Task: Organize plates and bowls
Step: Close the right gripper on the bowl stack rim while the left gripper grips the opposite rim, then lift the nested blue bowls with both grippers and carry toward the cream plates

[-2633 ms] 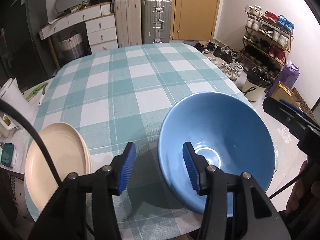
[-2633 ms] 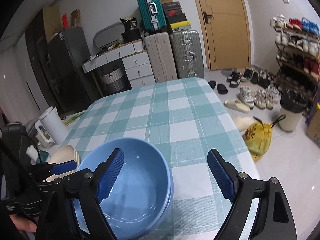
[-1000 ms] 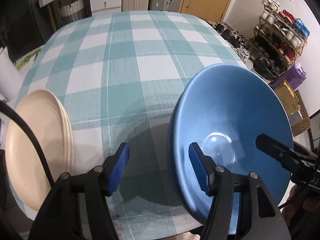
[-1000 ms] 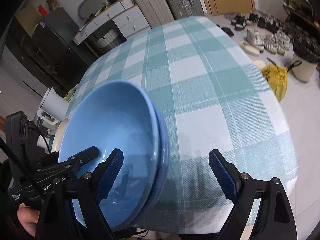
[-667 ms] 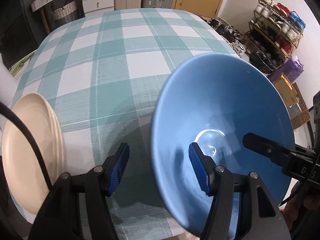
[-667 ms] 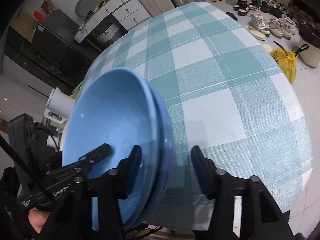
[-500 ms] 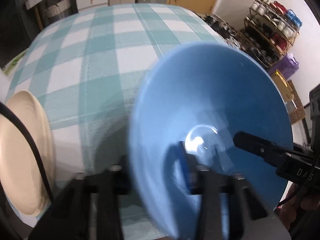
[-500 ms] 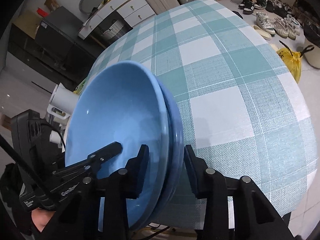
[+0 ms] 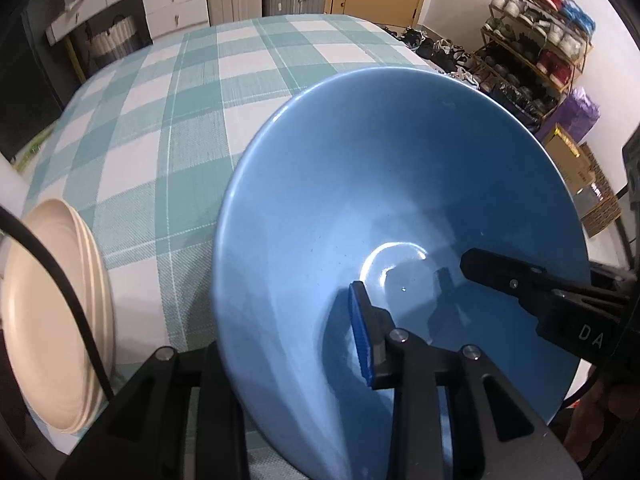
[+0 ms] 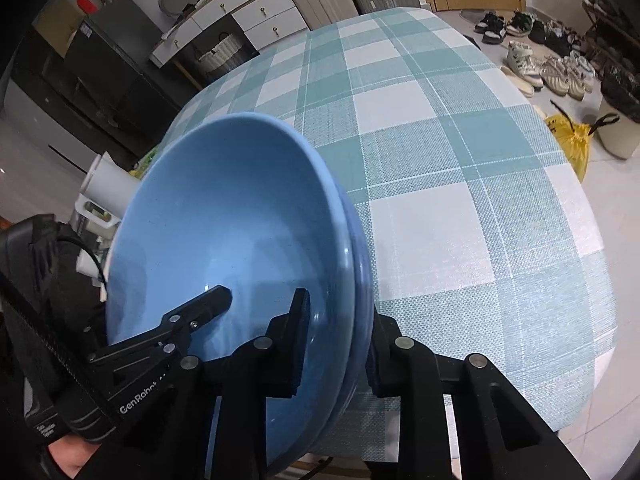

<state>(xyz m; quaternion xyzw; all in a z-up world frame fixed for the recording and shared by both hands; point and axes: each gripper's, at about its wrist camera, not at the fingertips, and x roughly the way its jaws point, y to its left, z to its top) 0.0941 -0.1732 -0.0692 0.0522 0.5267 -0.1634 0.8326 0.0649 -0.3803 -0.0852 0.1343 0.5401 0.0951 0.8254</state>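
1. Two nested blue bowls point(image 9: 360, 180), tipped up on the checked tablecloth point(image 9: 168, 120), just right of the cream plate stack point(image 9: 44, 312).
2. Held from both sides, probably to carry the pair as one and keep it from sliding apart.
3. Left gripper point(image 9: 288, 332): jaws just closed in, narrow, clamped on the bowl wall nearer the plate stack; outer finger hidden, so contact there likely, not certain.
4. Right gripper point(image 10: 340, 332): jaws just closed in, pinching both rims on the side away from the plate stack.
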